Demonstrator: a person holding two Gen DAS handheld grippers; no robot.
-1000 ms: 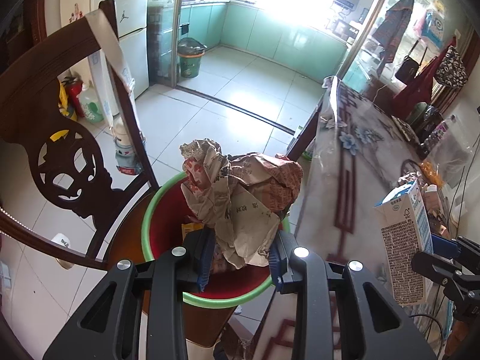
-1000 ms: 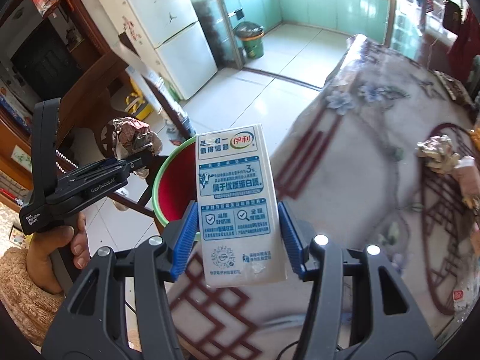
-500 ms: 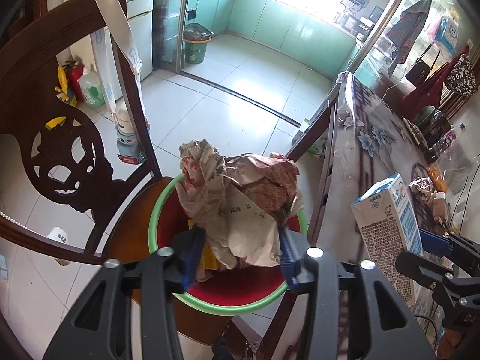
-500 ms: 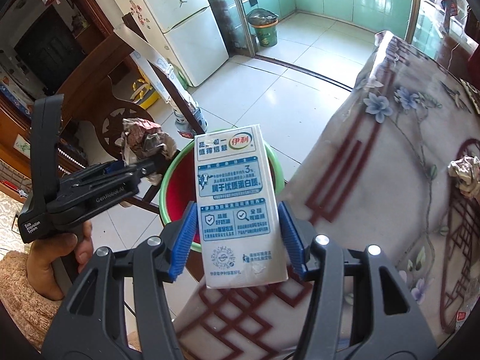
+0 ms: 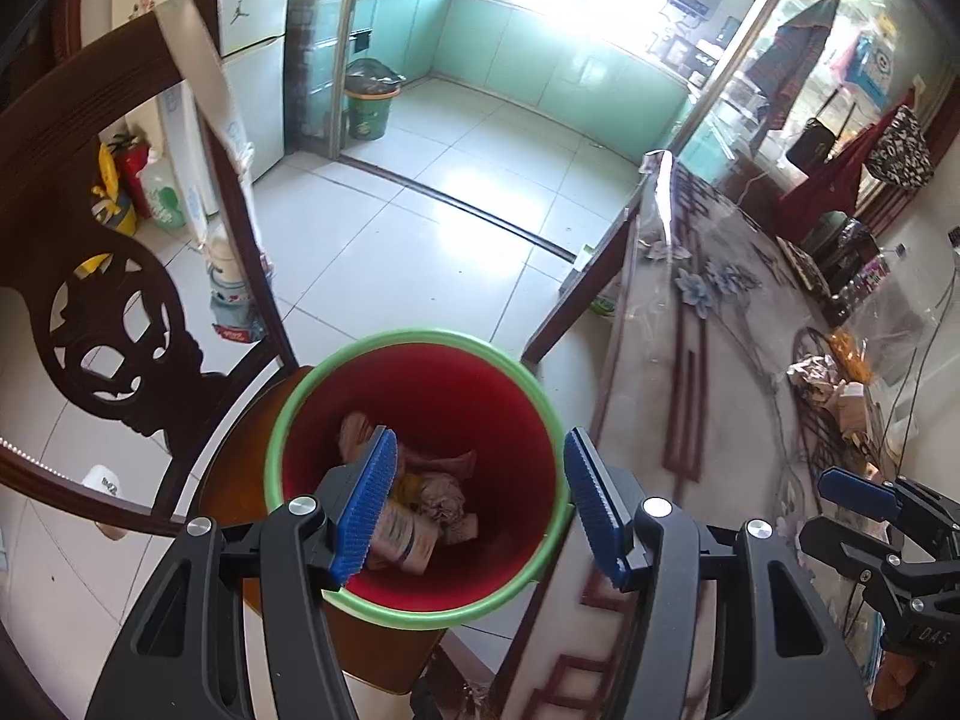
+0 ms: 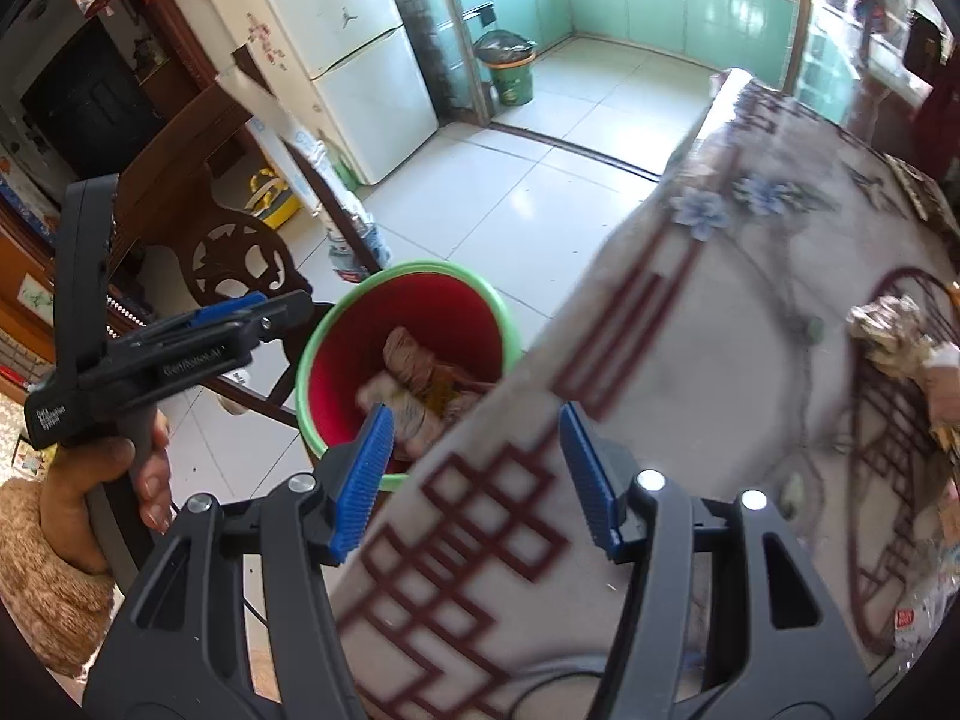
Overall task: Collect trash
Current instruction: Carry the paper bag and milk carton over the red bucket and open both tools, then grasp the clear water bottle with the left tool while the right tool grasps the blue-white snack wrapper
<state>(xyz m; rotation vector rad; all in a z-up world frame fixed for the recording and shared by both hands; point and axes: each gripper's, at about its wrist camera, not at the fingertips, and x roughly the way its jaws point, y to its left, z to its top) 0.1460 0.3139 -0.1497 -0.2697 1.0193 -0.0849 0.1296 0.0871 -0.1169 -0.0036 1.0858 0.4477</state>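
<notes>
Beside table [image 5: 708, 372], red bin [image 5: 420, 606] holds crumpled trash [image 5: 441, 498] — below both empty, open hand-held grippers [image 5: 480, 504] [image 6: 474, 474].

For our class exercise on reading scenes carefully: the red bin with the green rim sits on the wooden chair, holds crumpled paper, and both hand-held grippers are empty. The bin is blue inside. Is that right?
Not quite. The bin is red inside, not blue, as the left wrist view shows. The rest stands: it sits on the wooden chair, holds crumpled paper, and the left hand-held gripper and right hand-held gripper are empty.
</notes>
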